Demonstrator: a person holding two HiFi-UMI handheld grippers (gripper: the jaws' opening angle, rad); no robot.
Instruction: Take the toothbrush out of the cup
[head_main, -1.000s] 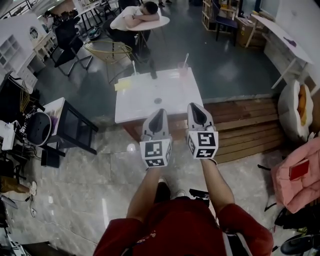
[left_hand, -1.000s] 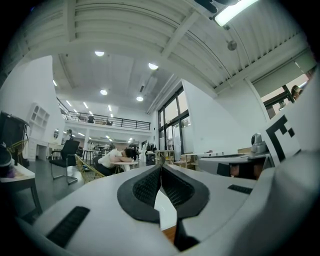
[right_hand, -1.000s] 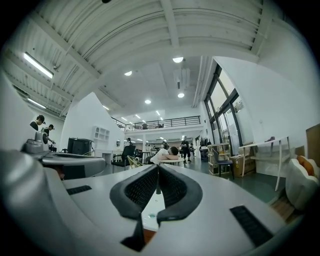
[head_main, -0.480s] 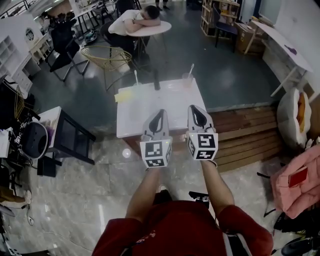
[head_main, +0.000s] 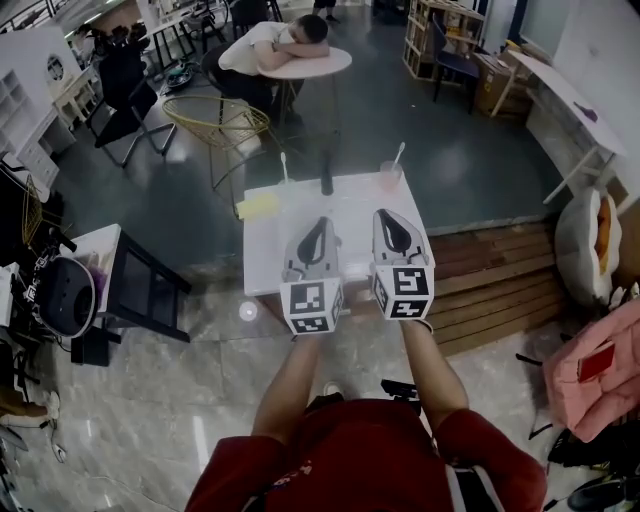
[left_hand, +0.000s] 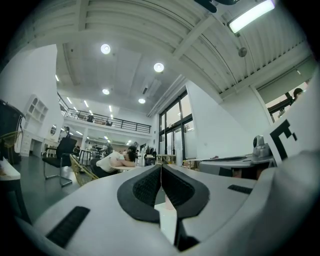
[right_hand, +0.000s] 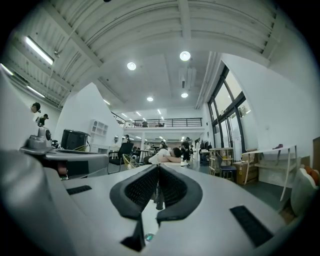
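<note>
A pink cup (head_main: 390, 180) with a white toothbrush (head_main: 398, 154) standing in it sits at the far right corner of the white table (head_main: 270, 240). A clear cup (head_main: 286, 186) holding another toothbrush stands at the far left, with a dark bottle (head_main: 326, 176) between the two cups. My left gripper (head_main: 320, 224) and right gripper (head_main: 386, 215) hover side by side over the table's near half, well short of the cups. Both are shut with nothing between the jaws. In the gripper views the left gripper (left_hand: 161, 172) and right gripper (right_hand: 158, 172) show pads pressed together.
A yellow pad (head_main: 258, 206) lies at the table's left edge. Wooden steps (head_main: 490, 270) run to the right, and a black side table (head_main: 140, 270) stands to the left. Beyond are a wire chair (head_main: 215, 120) and a person resting on a round table (head_main: 300, 62).
The white table and cups have come nearer and shifted lower right in the head view. Both grippers stay shut and keep their side-by-side place.
</note>
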